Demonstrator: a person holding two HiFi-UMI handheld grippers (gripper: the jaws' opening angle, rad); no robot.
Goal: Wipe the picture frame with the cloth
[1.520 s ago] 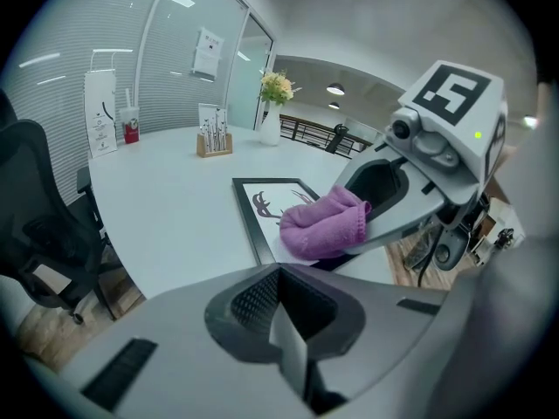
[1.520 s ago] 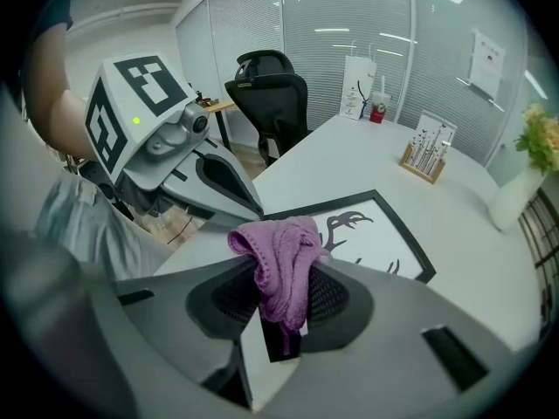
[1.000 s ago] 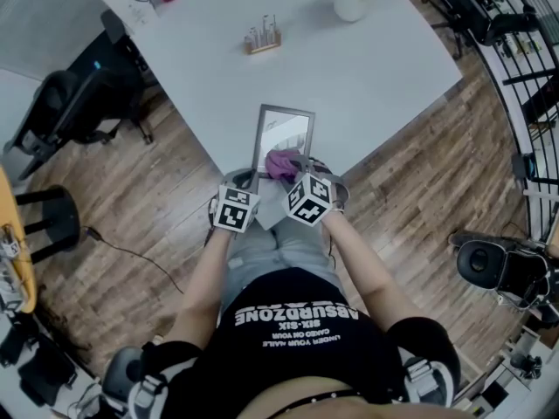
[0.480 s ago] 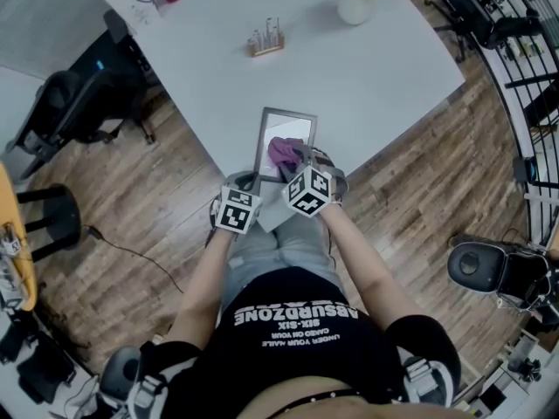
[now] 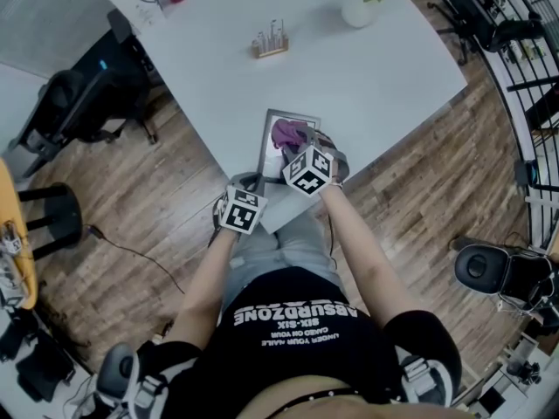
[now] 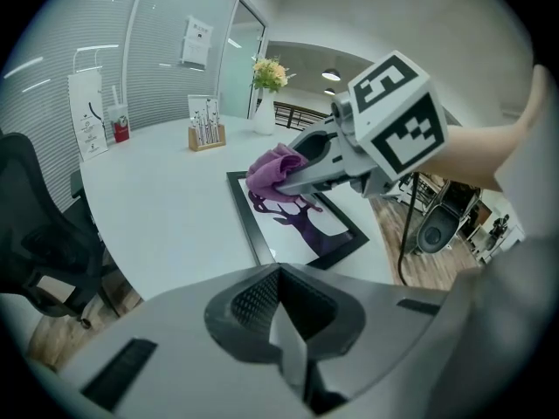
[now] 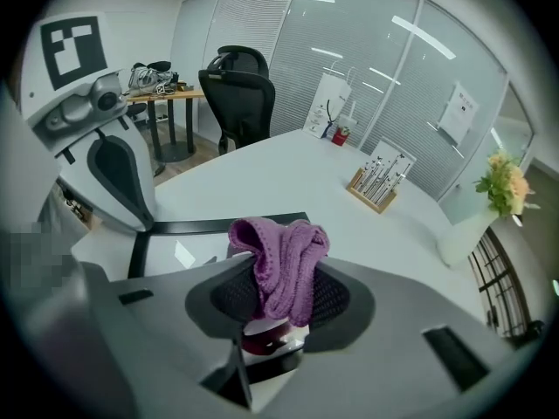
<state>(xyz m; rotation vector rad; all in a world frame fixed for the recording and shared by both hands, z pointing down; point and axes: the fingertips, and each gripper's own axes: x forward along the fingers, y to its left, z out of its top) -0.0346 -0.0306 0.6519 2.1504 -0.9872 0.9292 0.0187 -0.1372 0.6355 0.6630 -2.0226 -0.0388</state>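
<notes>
Right gripper: the tongs are clenching a purple knitted cloth, which is bunching up out of them; the cloth is pressing on the glass of a black rectangular picture frame, toward the frame's far end.

The frame is lying flat on the white table, close to the near corner, with its long sides running away from the person; a purple tree picture is showing under the glass.

Left gripper: the tongs are sitting clenched together with nothing seen between them; the gripper is hanging at the table's near corner, just short of the frame's near end and apart from it.

Elsewhere on the table: a small wooden rack of upright tubes is standing well beyond the frame, toward the far side; a white vase with yellow flowers is standing near the far edge.

A black office chair is standing on the floor beside the table's left edge.
</notes>
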